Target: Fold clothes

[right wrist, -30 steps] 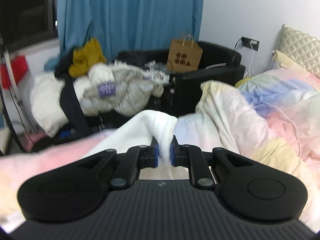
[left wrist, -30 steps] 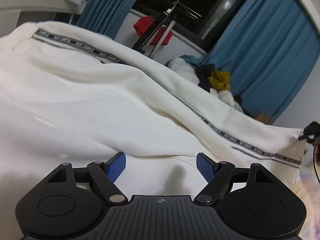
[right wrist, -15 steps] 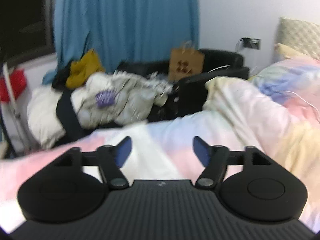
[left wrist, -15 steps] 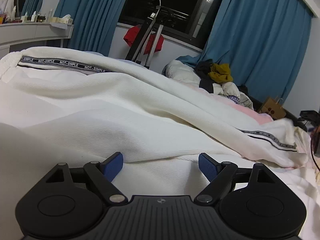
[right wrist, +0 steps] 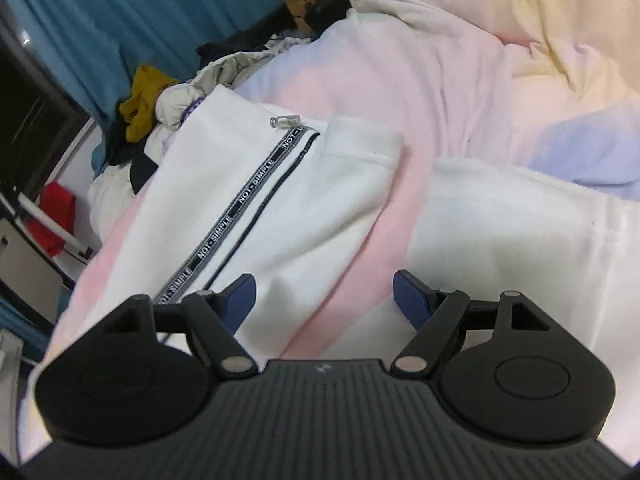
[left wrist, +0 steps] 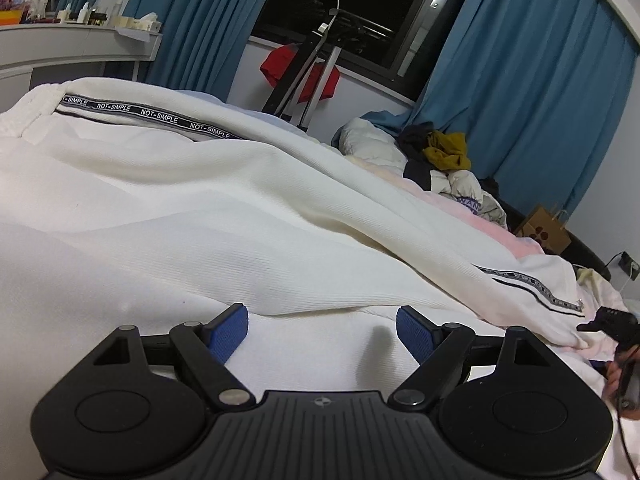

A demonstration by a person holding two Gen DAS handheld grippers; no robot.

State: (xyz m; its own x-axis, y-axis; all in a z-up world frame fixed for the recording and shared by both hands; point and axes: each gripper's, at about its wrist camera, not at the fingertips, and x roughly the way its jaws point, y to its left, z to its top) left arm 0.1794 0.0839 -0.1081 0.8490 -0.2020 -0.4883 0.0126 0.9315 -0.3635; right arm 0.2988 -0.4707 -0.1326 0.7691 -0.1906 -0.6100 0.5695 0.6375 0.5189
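Hovering over white trousers (left wrist: 224, 216) | left gripper (left wrist: 322, 326) wide, empty | right gripper (right wrist: 324, 294) wide, empty, near trouser leg (right wrist: 280, 200) on duvet (right wrist: 460, 80)

"NOT-SIMPLE" repeats in white letters along the dark side tape (left wrist: 160, 116) of the white trousers (right wrist: 288, 208), readable in both wrist views.

Bed (right wrist: 460, 80) with pastel duvet, white trousers (right wrist: 280, 208) spread flat across it, leg ends toward far edge

White trousers (right wrist: 288, 216) with a lettered side stripe lie spread on bedding.
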